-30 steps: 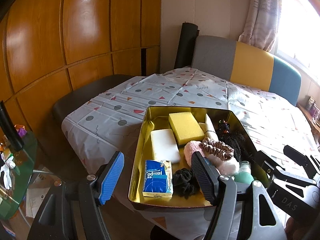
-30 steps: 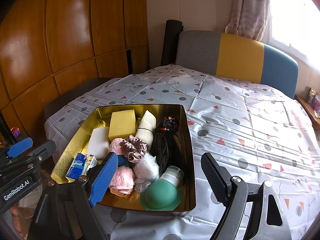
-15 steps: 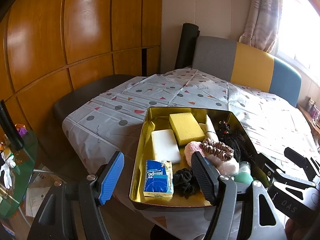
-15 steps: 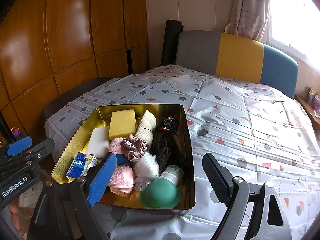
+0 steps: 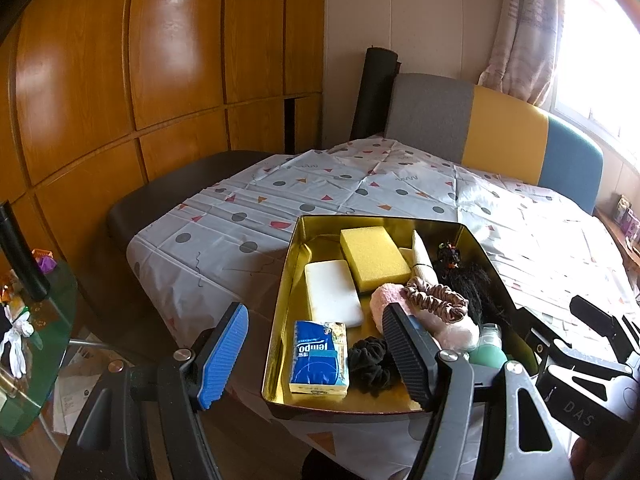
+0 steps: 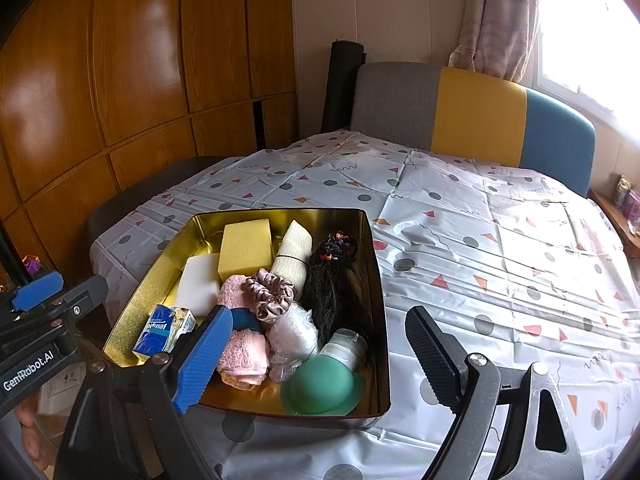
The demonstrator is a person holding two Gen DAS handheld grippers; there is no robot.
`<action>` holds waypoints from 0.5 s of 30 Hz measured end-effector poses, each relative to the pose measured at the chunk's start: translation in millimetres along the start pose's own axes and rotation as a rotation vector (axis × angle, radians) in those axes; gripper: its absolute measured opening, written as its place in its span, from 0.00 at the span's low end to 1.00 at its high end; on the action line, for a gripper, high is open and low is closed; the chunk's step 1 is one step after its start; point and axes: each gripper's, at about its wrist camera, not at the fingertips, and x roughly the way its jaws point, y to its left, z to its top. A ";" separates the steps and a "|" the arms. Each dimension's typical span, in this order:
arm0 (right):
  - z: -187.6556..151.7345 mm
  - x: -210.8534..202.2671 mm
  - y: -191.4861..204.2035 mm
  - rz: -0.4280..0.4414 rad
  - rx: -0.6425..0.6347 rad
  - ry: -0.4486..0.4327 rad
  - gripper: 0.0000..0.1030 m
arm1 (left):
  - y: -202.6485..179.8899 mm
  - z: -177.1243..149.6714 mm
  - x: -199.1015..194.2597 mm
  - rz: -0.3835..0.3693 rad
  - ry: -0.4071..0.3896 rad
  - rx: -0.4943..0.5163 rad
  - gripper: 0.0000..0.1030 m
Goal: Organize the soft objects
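Note:
A gold tin tray (image 5: 286, 276) (image 6: 140, 300) sits at the near edge of the table. It holds a yellow sponge (image 5: 374, 254) (image 6: 245, 248), a white sponge (image 5: 332, 292), a blue tissue pack (image 5: 318, 356) (image 6: 162, 328), a black scrunchie (image 5: 370, 364), a pink towel (image 6: 244, 354), a satin scrunchie (image 5: 436, 302) (image 6: 270, 294), a black wig (image 6: 336, 292) and a green silicone piece (image 6: 322, 386). My left gripper (image 5: 316, 356) is open and empty, hovering over the tray's near left corner. My right gripper (image 6: 320, 360) is open and empty over the tray's near right end.
The table wears a patterned plastic cloth (image 6: 480, 240). A grey, yellow and blue bench back (image 6: 472, 116) stands behind it, wood panelling (image 5: 120, 100) to the left. A glass side table (image 5: 28, 340) with clutter stands low at the left.
Both grippers have drifted back slightly from the tray. Both stay open and nothing in the tray has moved.

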 end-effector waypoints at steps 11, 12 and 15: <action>-1.3 -0.9 1.2 0.000 0.004 0.000 0.87 | 1.3 -0.4 -0.2 0.005 0.005 -0.003 0.69; -1.3 -1.1 1.1 0.000 0.002 -0.001 0.87 | 1.4 -0.3 0.1 0.005 0.005 -0.002 0.69; -1.4 -1.8 0.8 0.000 0.004 -0.001 0.87 | 1.7 -0.5 0.2 0.005 0.008 -0.004 0.69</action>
